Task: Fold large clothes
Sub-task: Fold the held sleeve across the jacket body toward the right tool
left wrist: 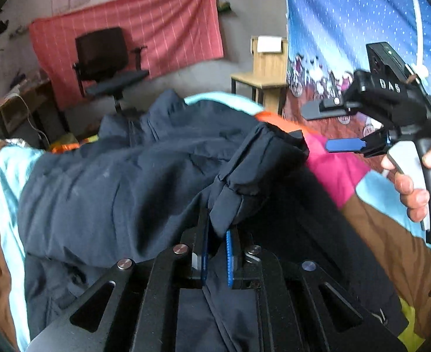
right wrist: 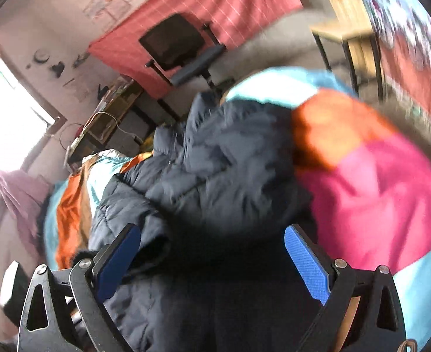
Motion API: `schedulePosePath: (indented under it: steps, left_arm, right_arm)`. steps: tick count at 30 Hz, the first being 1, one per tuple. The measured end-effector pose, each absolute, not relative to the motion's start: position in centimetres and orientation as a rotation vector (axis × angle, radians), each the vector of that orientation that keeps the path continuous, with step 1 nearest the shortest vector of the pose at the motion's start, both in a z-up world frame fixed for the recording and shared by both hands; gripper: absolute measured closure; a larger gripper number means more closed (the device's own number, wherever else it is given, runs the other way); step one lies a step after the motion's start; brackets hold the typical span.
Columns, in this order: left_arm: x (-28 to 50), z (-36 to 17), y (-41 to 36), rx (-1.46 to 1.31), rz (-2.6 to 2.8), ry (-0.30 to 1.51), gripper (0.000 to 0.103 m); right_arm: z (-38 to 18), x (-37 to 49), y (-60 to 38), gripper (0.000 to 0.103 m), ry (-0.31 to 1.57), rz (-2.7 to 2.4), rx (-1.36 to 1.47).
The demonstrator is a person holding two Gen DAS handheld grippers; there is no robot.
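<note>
A dark navy puffer jacket (left wrist: 112, 182) lies spread over a patchwork cover (left wrist: 338, 170) of pink, orange, light blue and brown. One sleeve (left wrist: 253, 170) is lifted across the jacket's body, and its cuff end hangs down between the blue pads of my left gripper (left wrist: 216, 246), which is shut on it. My right gripper (left wrist: 323, 127) is held by a hand (left wrist: 411, 193) at the right, above the cover, open and holding nothing. In the right wrist view the right gripper (right wrist: 212, 261) stands wide open just over the jacket (right wrist: 221, 161), blurred by motion.
A black office chair (left wrist: 104, 55) stands behind the bed before a red cloth (left wrist: 156, 29) on the wall. A wooden chair (left wrist: 266, 70) is at the back right beside a blue starry hanging (left wrist: 347, 14). A cluttered desk (left wrist: 13, 99) with cables sits at the left.
</note>
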State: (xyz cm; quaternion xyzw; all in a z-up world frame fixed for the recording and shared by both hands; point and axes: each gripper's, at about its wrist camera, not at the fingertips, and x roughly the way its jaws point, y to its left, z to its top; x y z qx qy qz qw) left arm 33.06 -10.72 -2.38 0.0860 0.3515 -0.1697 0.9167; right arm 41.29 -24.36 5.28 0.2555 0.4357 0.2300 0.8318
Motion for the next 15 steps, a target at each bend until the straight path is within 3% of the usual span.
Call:
schedulePosePath:
  steps: [3, 5, 7, 10, 12, 15]
  left_arm:
    - [32.2, -3.3, -10.7, 0.152, -0.376, 0.765, 0.088]
    - [31.8, -3.4, -9.6, 0.131, -0.404, 0.787, 0.075]
    - [31.2, -3.3, -9.0, 0.089, -0.442, 0.789, 0.044]
    - [30.2, -2.3, -8.8, 0.053, -0.468, 0.778, 0.039]
    - [29.4, -2.0, -8.5, 0.042, -0.466, 0.786, 0.039]
    - [28.4, -1.0, -7.2, 0.020, -0.406, 0.762, 0.039]
  right_arm:
    - [3.5, 41.6, -24.2, 0.004, 1.006, 0.526, 0.627]
    - [2.6, 41.8, -23.9, 0.004, 1.049, 0.549, 0.665]
    - [1.6, 41.8, -23.4, 0.004, 1.091, 0.574, 0.701]
    - [1.2, 41.9, -22.8, 0.006, 1.117, 0.589, 0.710]
    - [1.1, 41.9, -22.4, 0.016, 1.134, 0.600, 0.708]
    - [1.1, 41.7, -21.8, 0.043, 1.162, 0.603, 0.687]
